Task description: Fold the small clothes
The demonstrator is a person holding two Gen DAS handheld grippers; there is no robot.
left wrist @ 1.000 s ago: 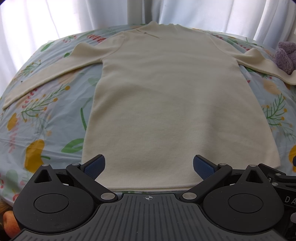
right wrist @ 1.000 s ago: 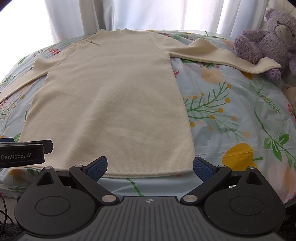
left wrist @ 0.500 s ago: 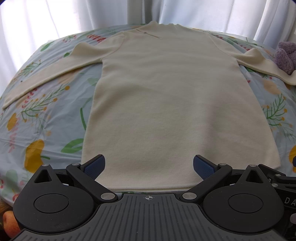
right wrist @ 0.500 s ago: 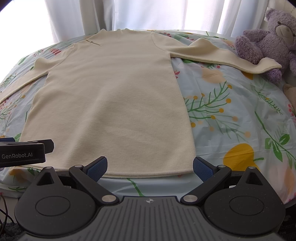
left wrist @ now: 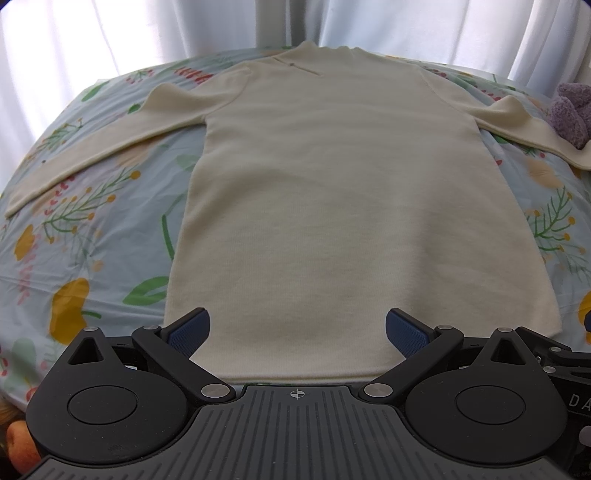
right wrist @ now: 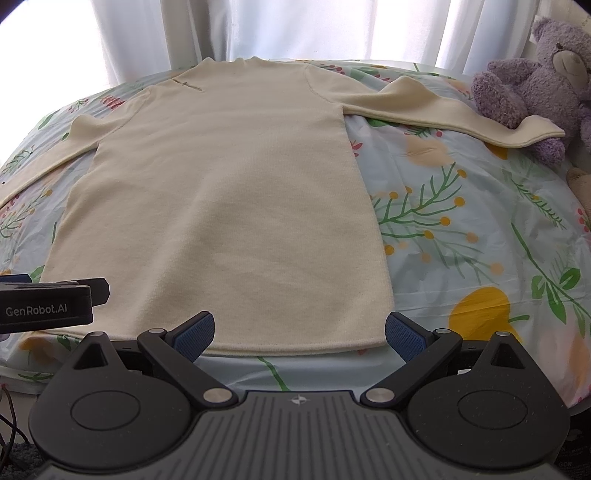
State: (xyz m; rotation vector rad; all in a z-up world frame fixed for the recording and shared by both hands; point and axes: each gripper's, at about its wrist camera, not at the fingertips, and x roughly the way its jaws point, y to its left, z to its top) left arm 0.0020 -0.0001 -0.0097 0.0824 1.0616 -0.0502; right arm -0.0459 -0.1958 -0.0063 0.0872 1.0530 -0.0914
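Observation:
A cream long-sleeved knit dress [left wrist: 332, 206] lies flat on the floral sheet, collar far, hem near, both sleeves spread out sideways. It also shows in the right wrist view [right wrist: 229, 206]. My left gripper [left wrist: 297, 330] is open and empty, hovering over the middle of the hem. My right gripper [right wrist: 299, 330] is open and empty, over the hem's right part near its right corner. The left gripper's body [right wrist: 44, 306] shows at the left edge of the right wrist view.
A purple teddy bear [right wrist: 535, 85] sits at the far right, with the right sleeve's cuff [right wrist: 535, 133] resting against it. White curtains [right wrist: 295, 26] hang behind the bed. The floral sheet [right wrist: 461, 229] lies bare to the right of the dress.
The right gripper has edged slightly forward toward the hem. The left gripper and the dress have not visibly moved.

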